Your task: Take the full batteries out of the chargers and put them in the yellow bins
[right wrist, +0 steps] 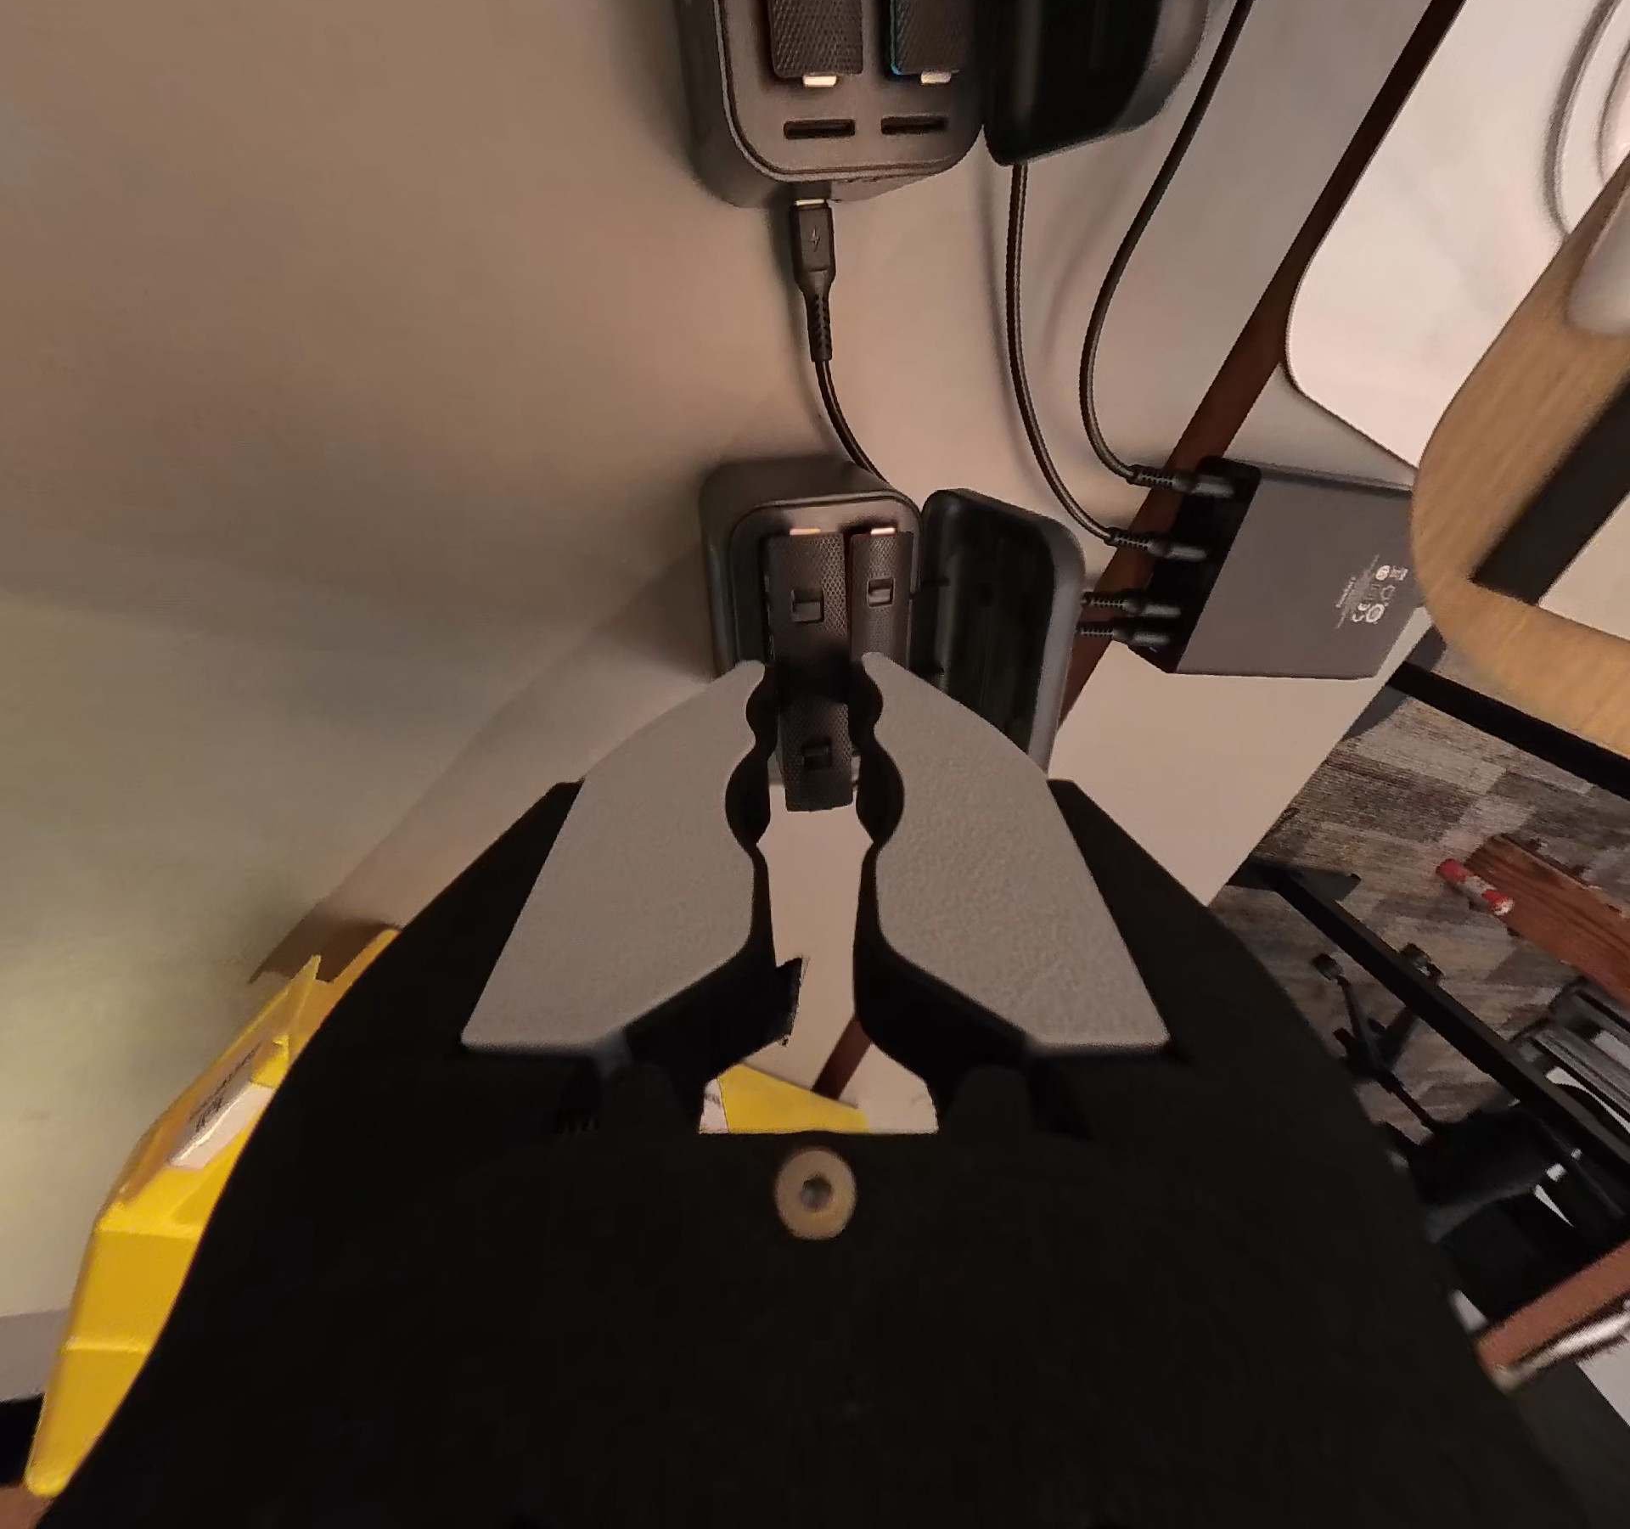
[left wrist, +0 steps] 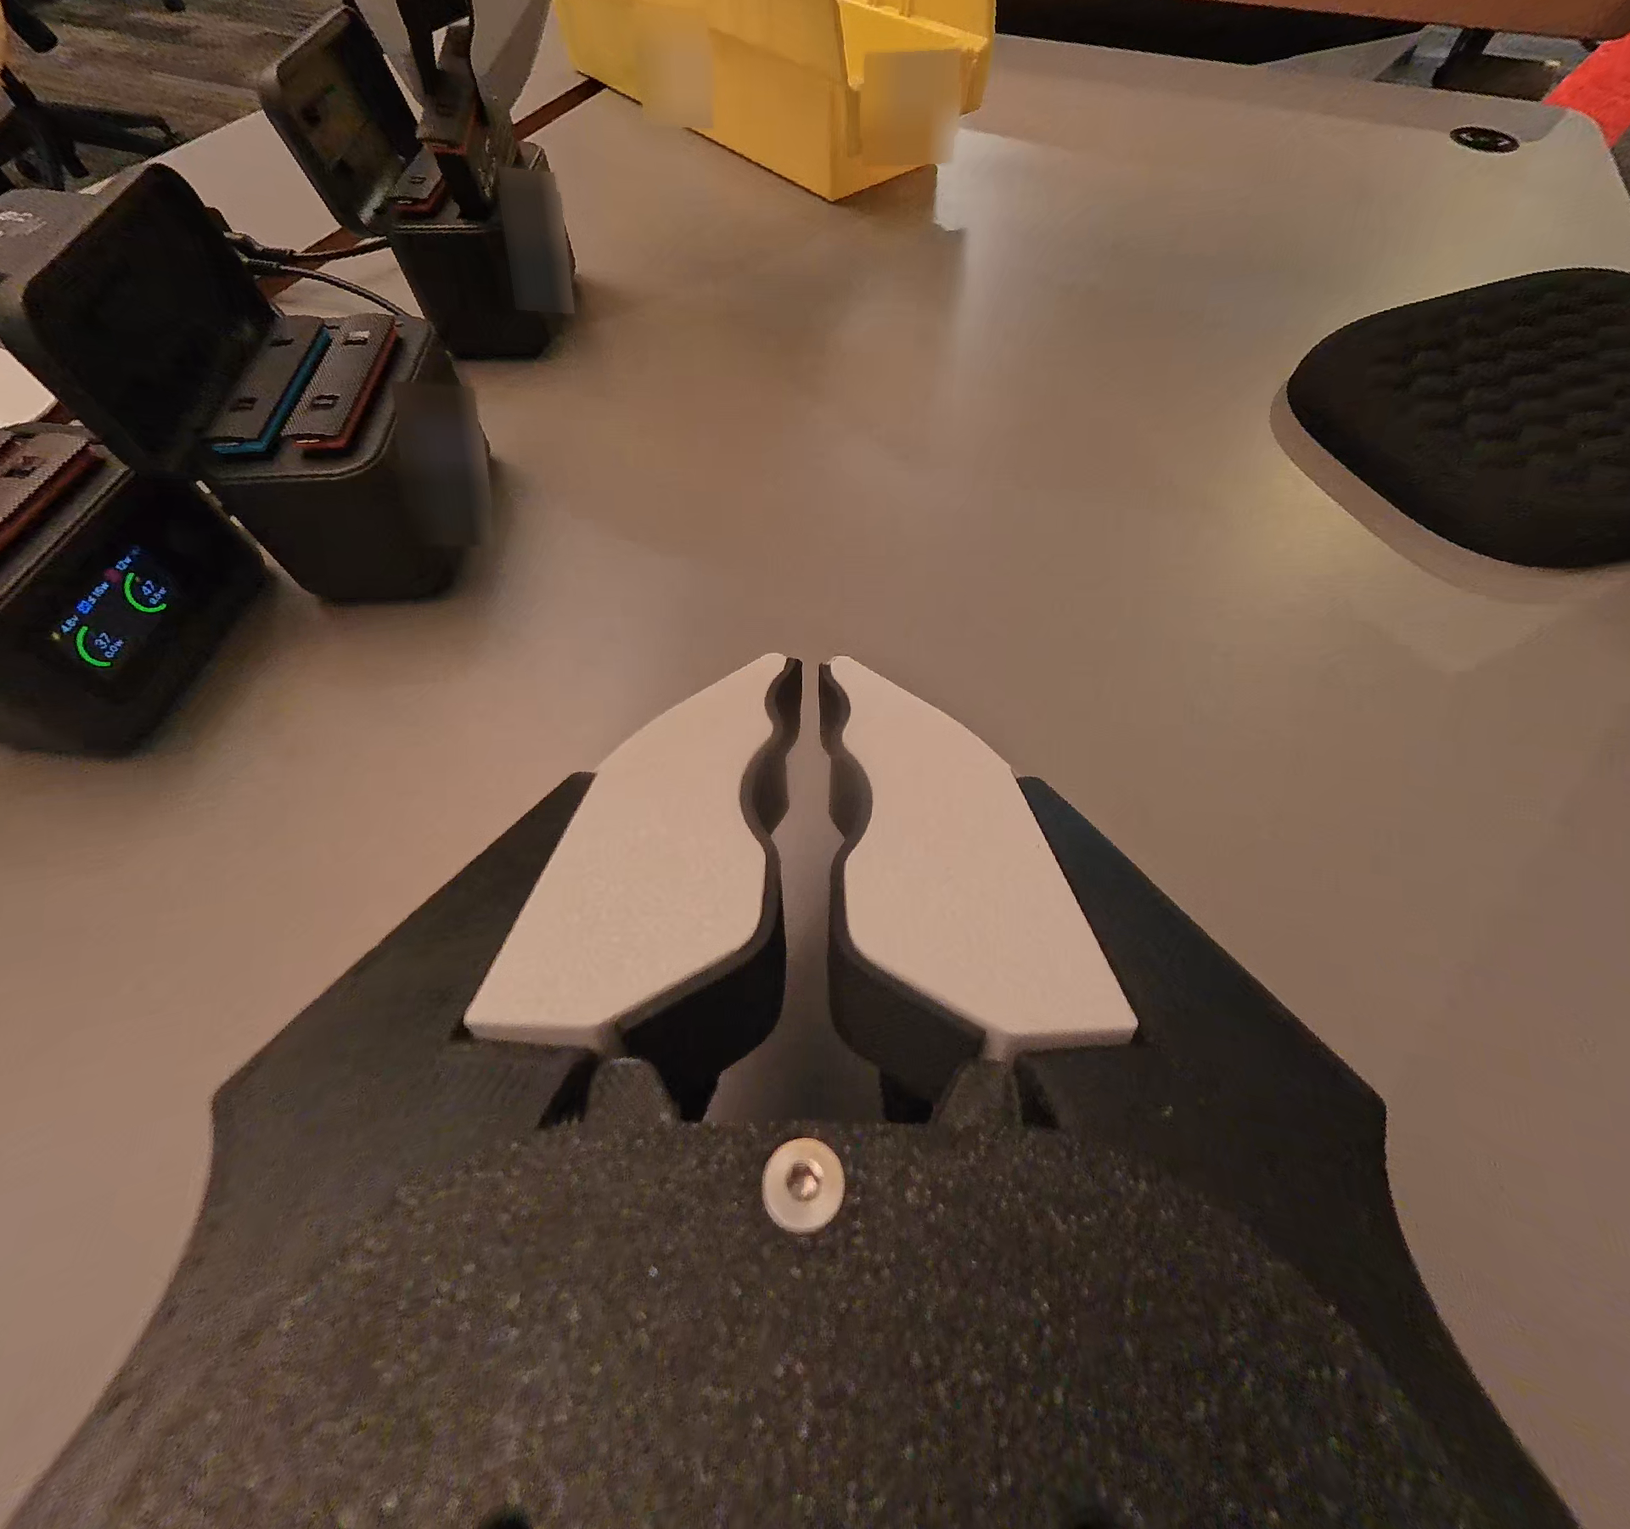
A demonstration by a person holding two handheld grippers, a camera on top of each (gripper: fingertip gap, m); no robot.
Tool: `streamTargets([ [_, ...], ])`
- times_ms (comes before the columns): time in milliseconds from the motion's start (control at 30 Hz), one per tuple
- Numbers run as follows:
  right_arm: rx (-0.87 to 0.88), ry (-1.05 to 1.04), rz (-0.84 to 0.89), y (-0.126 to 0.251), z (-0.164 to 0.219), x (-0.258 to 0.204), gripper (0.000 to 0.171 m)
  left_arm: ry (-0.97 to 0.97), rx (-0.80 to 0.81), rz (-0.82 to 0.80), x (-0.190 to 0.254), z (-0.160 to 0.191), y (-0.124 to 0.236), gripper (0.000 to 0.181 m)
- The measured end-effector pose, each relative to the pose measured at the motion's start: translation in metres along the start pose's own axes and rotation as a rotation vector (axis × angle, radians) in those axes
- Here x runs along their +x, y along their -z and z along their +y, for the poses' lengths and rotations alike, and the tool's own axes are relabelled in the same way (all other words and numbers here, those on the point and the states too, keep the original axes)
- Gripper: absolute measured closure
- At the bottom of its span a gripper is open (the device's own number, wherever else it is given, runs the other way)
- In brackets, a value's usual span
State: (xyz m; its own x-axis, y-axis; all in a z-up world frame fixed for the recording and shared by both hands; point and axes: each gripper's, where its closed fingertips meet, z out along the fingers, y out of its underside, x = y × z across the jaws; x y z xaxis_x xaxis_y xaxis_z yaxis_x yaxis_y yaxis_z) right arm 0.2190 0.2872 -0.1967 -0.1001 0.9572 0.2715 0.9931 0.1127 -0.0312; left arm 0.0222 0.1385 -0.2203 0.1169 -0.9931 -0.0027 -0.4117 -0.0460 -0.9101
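In the right wrist view my right gripper [right wrist: 816, 668] is shut on a black battery [right wrist: 817, 750], held over the near charger [right wrist: 732, 569], whose lid [right wrist: 997, 605] is open. Two more batteries [right wrist: 798, 596] sit in that charger's slots. In the left wrist view the right gripper [left wrist: 467, 119] shows at the far charger [left wrist: 481, 269] with the battery raised out of its top. My left gripper [left wrist: 811, 668] is shut and empty, low over the grey table. A yellow bin [left wrist: 776, 40] stands behind it and also shows in the right wrist view [right wrist: 132, 1134].
Two more open chargers [left wrist: 353, 463] with batteries stand at the left, one with a lit screen [left wrist: 115, 613]. A black pad [left wrist: 1482, 419] lies at the right. A second charger [right wrist: 838, 31], cables [right wrist: 820, 322] and a grey power hub [right wrist: 1279, 578] lie at the table edge. Across from one pair of fingers to the other is roughly 25 centimeters. From my right tips it is roughly 15 centimeters to the grey power hub [right wrist: 1279, 578]; from my left, 35 centimeters.
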Motion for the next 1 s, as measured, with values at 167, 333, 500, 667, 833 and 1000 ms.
streamTargets([
  [167, 0.056, -0.038, -0.014, -0.001, -0.002, -0.001, 0.157, 0.001, -0.006, 0.006, 0.0, 0.001, -0.001, 0.178],
  [333, 0.085, -0.076, -0.016, -0.008, 0.006, -0.002, 0.156, 0.004, -0.009, 0.008, 0.0, 0.002, -0.001, 0.178],
  [500, 0.075, -0.09, -0.012, -0.011, 0.009, -0.001, 0.156, 0.008, -0.012, 0.011, 0.0, 0.002, -0.002, 0.178],
  [667, 0.036, -0.063, -0.016, -0.011, 0.01, -0.001, 0.156, 0.008, -0.015, 0.012, 0.0, 0.003, -0.002, 0.178],
  [833, -0.07, 0.001, -0.054, -0.01, 0.013, -0.004, 0.157, 0.007, -0.019, 0.015, 0.0, 0.003, -0.002, 0.178],
  [1000, -0.148, 0.041, -0.075, -0.009, 0.015, -0.004, 0.157, 0.004, -0.02, 0.017, 0.001, 0.003, -0.003, 0.178],
])
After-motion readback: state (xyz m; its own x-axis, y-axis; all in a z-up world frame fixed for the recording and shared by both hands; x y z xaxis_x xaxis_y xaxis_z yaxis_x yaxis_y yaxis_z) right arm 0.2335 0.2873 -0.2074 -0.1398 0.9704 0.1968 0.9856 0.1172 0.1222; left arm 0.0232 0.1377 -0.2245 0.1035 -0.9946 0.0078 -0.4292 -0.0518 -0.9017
